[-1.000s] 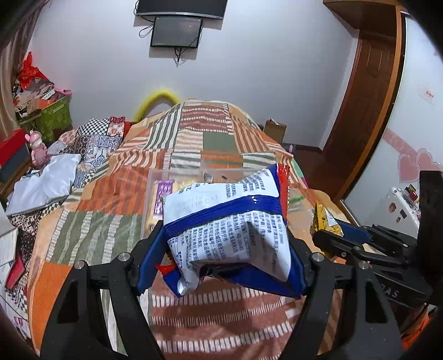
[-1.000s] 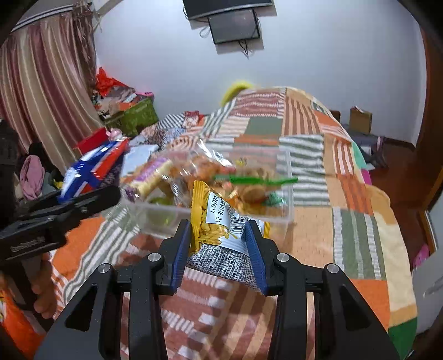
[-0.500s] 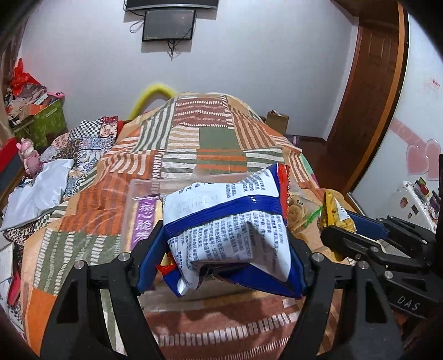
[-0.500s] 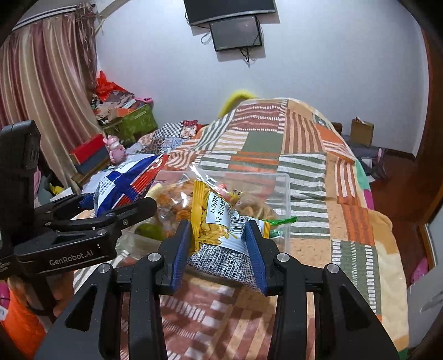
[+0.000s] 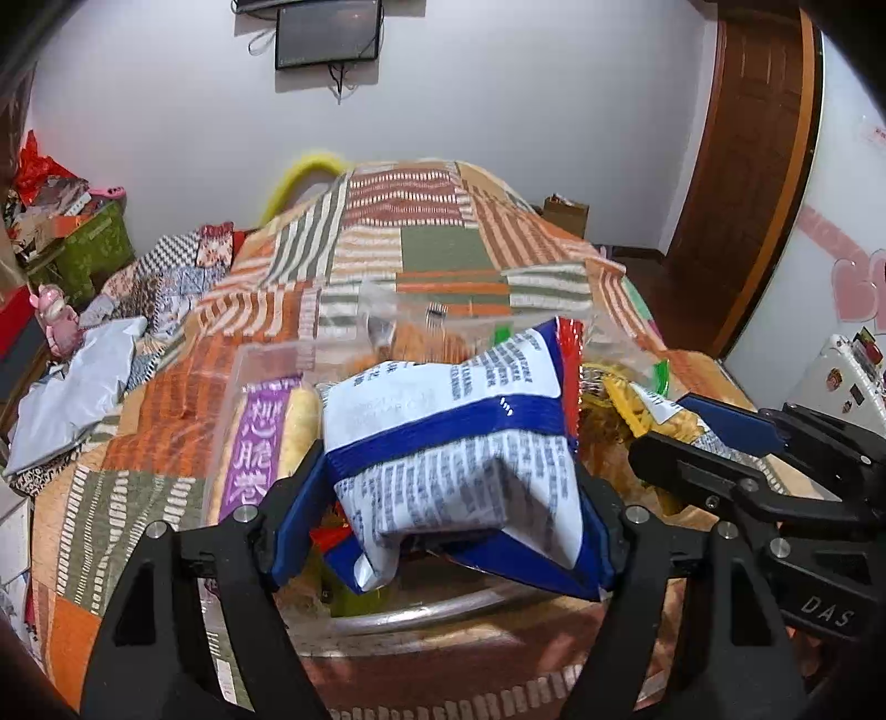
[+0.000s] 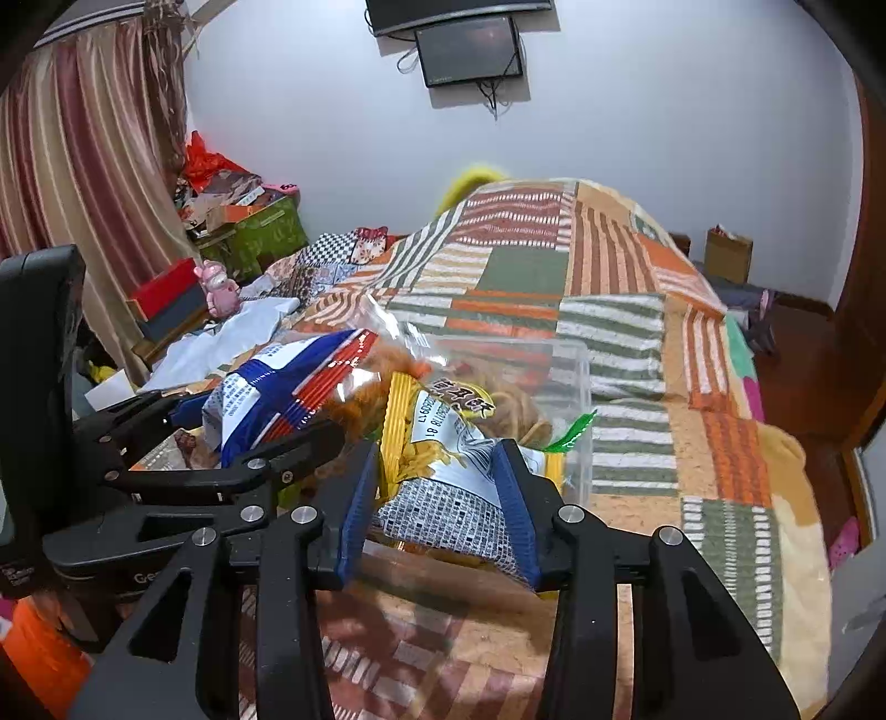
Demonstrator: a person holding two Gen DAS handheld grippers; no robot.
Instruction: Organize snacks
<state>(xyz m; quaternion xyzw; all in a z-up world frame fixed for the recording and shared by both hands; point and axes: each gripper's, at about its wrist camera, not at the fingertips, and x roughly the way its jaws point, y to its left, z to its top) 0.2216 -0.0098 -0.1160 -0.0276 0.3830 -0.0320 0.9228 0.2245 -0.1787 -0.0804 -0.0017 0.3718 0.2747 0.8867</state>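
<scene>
Left claw (image 5: 443,509): closed on a blue-and-white snack bag (image 5: 459,437), which is pinched between the two blue pads. The bag is puffed, printed side up, with a red crimped edge at its far end. It is held above the near part of a clear plastic bin (image 5: 266,360) that sits on the bed (image 5: 432,249).

Right claw (image 6: 437,498): closed on a yellow-and-silver snack bag (image 6: 443,471), gripped at its lower, grid-printed portion. The yellow crimped top of that bag points away from the camera and reaches over the near rim of the clear plastic bin (image 6: 576,387).

The two claws are side by side at the near edge of the bin, close together; whether they touch cannot be determined. In the left wrist view the right claw (image 5: 720,437) enters from the right with its bag (image 5: 653,404) over the bin's right part. In the right wrist view the left claw (image 6: 232,437) enters from the left with its blue-and-white bag (image 6: 288,387) over the bin's left part.

Bin contents: a purple-labelled pack (image 5: 260,437) lies along the left wall; clear packets of orange-brown snacks (image 5: 421,343) fill the middle and rear; a green-edged packet (image 6: 570,429) lies at the right.

Surroundings: the bed carries a patchwork striped blanket (image 6: 609,266). A wall-mounted screen (image 5: 329,30) hangs above the far end. A brown door (image 5: 742,166) stands at the right. Boxes and a pink toy (image 6: 219,288) sit beside a curtain (image 6: 83,155) at the left.
</scene>
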